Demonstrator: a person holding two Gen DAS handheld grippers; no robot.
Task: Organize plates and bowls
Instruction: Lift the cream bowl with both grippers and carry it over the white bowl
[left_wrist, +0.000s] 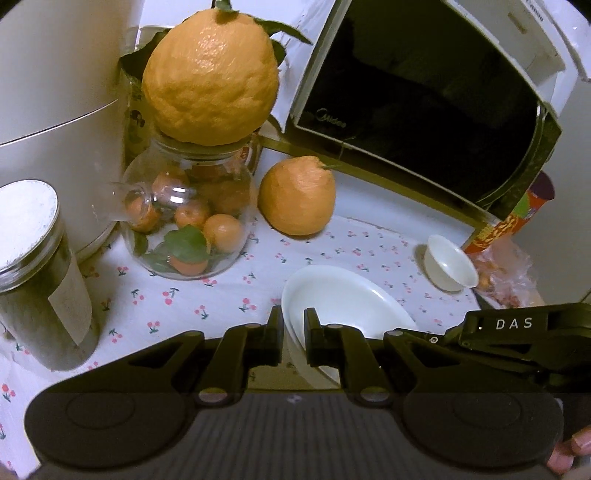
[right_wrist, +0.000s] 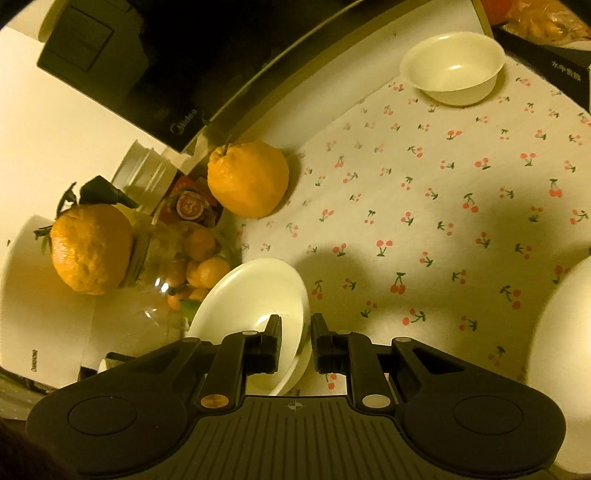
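Note:
A deep white plate (left_wrist: 343, 295) is above the cherry-print cloth (left_wrist: 221, 295), and both grippers hold it by the rim. My left gripper (left_wrist: 293, 332) is shut on its left edge, one finger inside the rim and one outside. The right gripper's body (left_wrist: 517, 332) reaches in from the right. In the right wrist view my right gripper (right_wrist: 295, 332) is shut on the same plate (right_wrist: 255, 291) at its near right edge. A small white bowl (left_wrist: 448, 264) stands upright further back near the microwave, and the right wrist view shows this bowl (right_wrist: 452, 68) at top right.
A glass jar of small oranges (left_wrist: 188, 221) with a big citrus (left_wrist: 210, 74) on top stands left of the plate. A loose orange (left_wrist: 297, 195), a microwave (left_wrist: 424, 110), a lidded jar (left_wrist: 33, 273), a snack can (left_wrist: 517, 214) and a white rounded object (right_wrist: 561, 350) surround it.

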